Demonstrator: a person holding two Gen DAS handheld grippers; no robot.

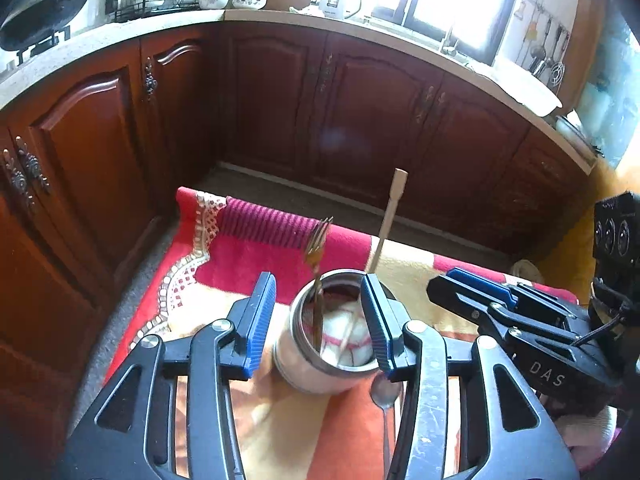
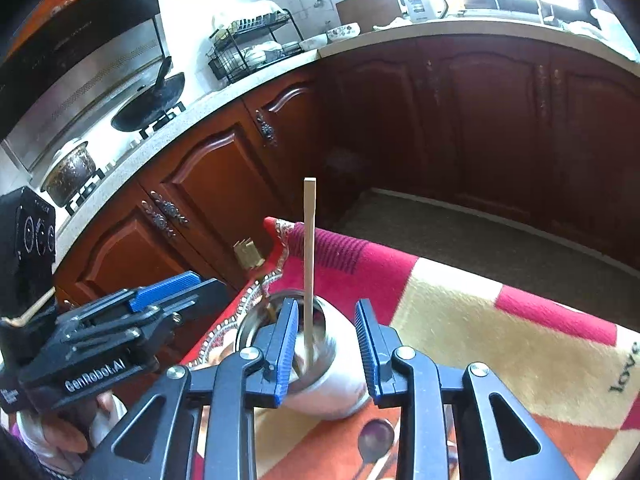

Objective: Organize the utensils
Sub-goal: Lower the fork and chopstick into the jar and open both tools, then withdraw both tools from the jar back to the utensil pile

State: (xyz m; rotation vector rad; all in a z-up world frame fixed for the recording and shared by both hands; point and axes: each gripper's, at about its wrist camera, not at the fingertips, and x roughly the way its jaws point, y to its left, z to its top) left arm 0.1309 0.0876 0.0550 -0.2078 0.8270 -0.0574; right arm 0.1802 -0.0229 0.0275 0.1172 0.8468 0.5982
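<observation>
A shiny metal cup (image 1: 320,364) stands on a red, cream and orange blanket. A fork (image 1: 318,248) and a wooden stick (image 1: 390,216) stand upright in it. A metal spoon (image 1: 385,394) lies on the blanket just in front of the cup. My left gripper (image 1: 318,322) is open, its blue pads either side of the cup rim. My right gripper (image 2: 326,346) is open and empty over the cup (image 2: 316,364), with the stick (image 2: 309,256) rising beside its left pad. The spoon (image 2: 374,440) lies below it.
The blanket (image 2: 500,340) covers the table. Dark wooden kitchen cabinets (image 1: 360,108) run behind it across a carpeted floor. The counter holds a dish rack (image 2: 252,46), bowls, a wok (image 2: 150,106) and a pot on the stove.
</observation>
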